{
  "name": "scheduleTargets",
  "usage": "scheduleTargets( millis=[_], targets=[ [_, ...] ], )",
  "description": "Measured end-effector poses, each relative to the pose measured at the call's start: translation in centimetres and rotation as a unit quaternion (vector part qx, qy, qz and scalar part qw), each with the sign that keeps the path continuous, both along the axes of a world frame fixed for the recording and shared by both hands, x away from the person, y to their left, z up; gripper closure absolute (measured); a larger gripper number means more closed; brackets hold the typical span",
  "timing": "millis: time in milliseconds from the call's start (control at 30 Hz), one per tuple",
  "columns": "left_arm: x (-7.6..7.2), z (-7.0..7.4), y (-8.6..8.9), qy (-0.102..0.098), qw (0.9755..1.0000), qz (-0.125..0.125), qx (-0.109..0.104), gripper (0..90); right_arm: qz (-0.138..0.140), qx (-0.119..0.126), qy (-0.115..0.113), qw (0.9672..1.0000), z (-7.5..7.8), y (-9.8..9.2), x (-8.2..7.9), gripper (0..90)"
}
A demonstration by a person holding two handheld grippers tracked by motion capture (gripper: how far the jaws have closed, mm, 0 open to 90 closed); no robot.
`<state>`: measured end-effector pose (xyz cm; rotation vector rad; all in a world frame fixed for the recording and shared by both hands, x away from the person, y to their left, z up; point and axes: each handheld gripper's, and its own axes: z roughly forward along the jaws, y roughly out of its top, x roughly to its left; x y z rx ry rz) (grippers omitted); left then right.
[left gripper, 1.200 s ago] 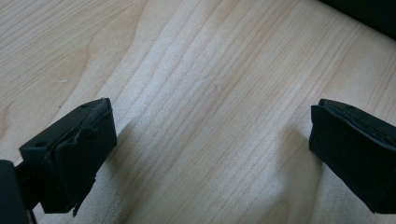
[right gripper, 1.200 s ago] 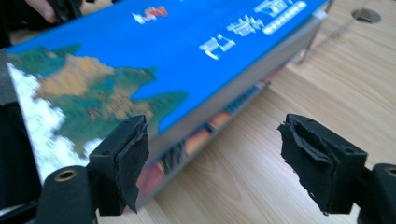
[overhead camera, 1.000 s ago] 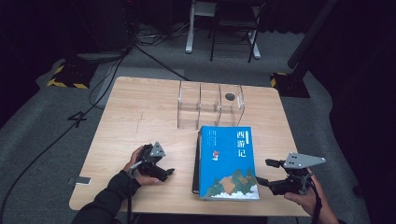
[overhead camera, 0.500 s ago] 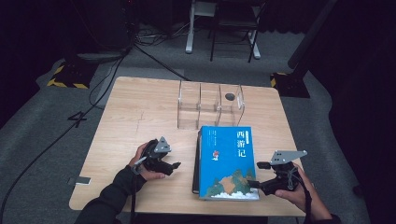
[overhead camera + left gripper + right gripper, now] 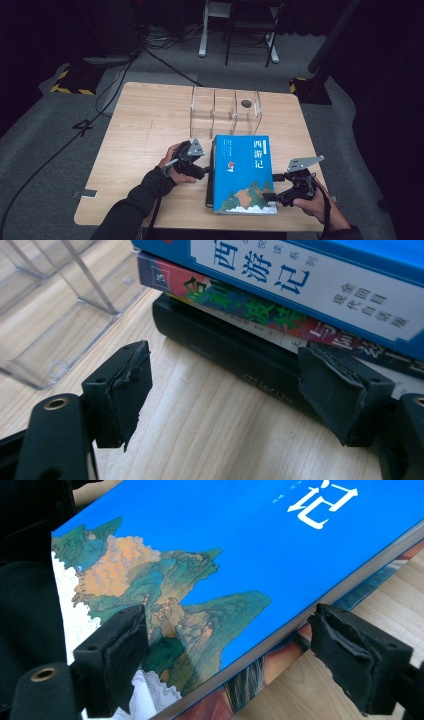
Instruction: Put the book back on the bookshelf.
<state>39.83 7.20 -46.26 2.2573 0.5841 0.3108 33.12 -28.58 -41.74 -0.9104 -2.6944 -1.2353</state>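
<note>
The left tongs (image 5: 205,170) stand at the spine side of a stack of books, jaws apart with nothing between the pads. They have just been closing somewhat, yet a wide gap remains. In the left gripper view, bare table (image 5: 200,440) lies between the two pads; the right-hand pad sits just in front of the black book (image 5: 235,360) at the bottom of the stack, and whether it touches that book cannot be told. Above the black book lies a book with a colourful spine (image 5: 240,310), and on top the blue book (image 5: 310,275) with white lettering.

The right tongs (image 5: 274,187) stand at the opposite long edge of the stack, near the corner closest to the person. Their jaws are spread wide and have just been opening further. In the right gripper view, the blue book (image 5: 240,545) runs across between the two pads: the left-hand pad is over the painted mountain cover, the right-hand pad is beyond the page edge over the table (image 5: 310,695). Neither pad is seen pressing on the book.

The stack lies flat on the table (image 5: 145,125), directly between the two tongs. Beyond the stack, farther from both tongs, stands a clear divided rack (image 5: 225,107), empty compartments side by side.
</note>
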Motion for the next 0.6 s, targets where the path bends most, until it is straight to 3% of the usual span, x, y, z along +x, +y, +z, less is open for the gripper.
scheduleTargets(
  millis=[100, 167, 267, 600],
  targets=[
    [0.2, 0.0, -0.1, -0.001, 1.0, 0.002, 0.002, 20.5, 0.0, -0.004, -0.008, 1.0, 0.1, 0.1, -0.1, 15.6],
    [0.5, 0.1, 0.1, 0.003, 0.9998, 0.009, -0.017, 23.0, 0.0, -0.007, -0.021, 0.9998, 0.3, 0.2, -0.2, 16.6],
    [0.9, 0.3, 0.1, 0.003, 0.9997, 0.011, -0.022, 22.6, -0.003, -0.011, -0.031, 0.9995, 0.5, 0.3, -0.3, 16.6],
    [1.0, 0.3, 0.1, -0.007, 0.9998, 0.01, -0.017, 23.2, 0.01, -0.006, -0.049, 0.9987, 1.1, 1.0, 1.0, 17.0]
  ],
)
